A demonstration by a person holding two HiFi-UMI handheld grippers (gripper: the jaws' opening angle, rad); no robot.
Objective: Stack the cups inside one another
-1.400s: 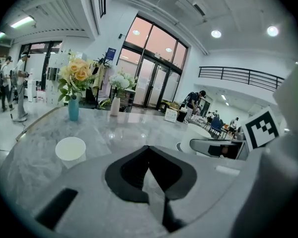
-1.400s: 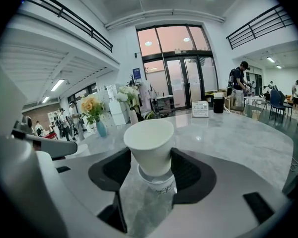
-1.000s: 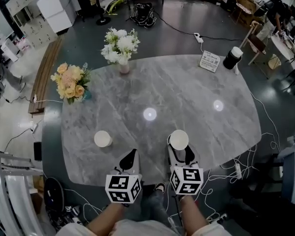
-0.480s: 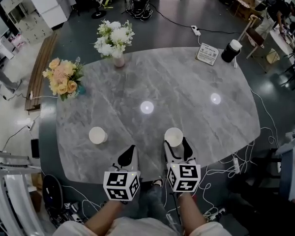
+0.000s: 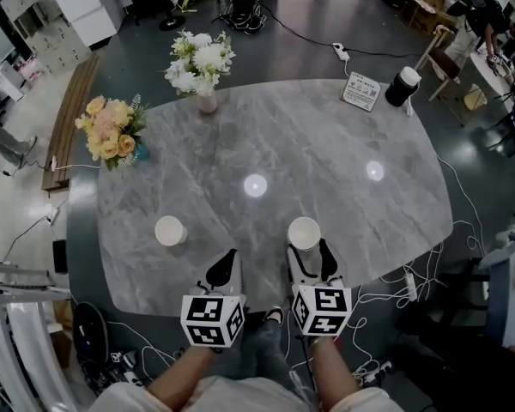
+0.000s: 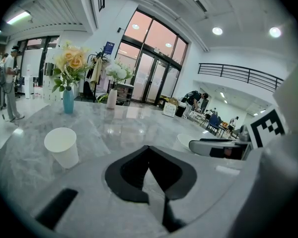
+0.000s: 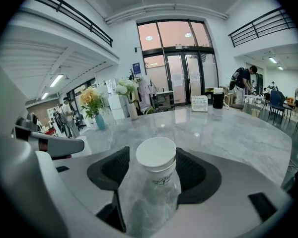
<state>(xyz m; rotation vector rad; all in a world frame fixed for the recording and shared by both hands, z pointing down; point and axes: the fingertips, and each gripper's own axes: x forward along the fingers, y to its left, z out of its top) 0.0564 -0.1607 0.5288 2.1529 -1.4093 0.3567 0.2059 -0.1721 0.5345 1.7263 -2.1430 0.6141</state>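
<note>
R gripper (image 7: 153, 163) jaws just parting, cup (image 5: 304, 233) between, L gripper (image 6: 149, 151) closed, empty, 2nd cup (image 6: 62, 147) apart

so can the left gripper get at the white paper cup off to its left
Probably yes: the white paper cup stands upright on the grey marble table, ahead-left of the left gripper, with only bare tabletop between. Its jaws are together, so they must open first.

Bright ceiling lights (image 6: 217, 30); glare spots on table (image 5: 326, 136); fisheye edges dark, bent; focus sharp.
</note>
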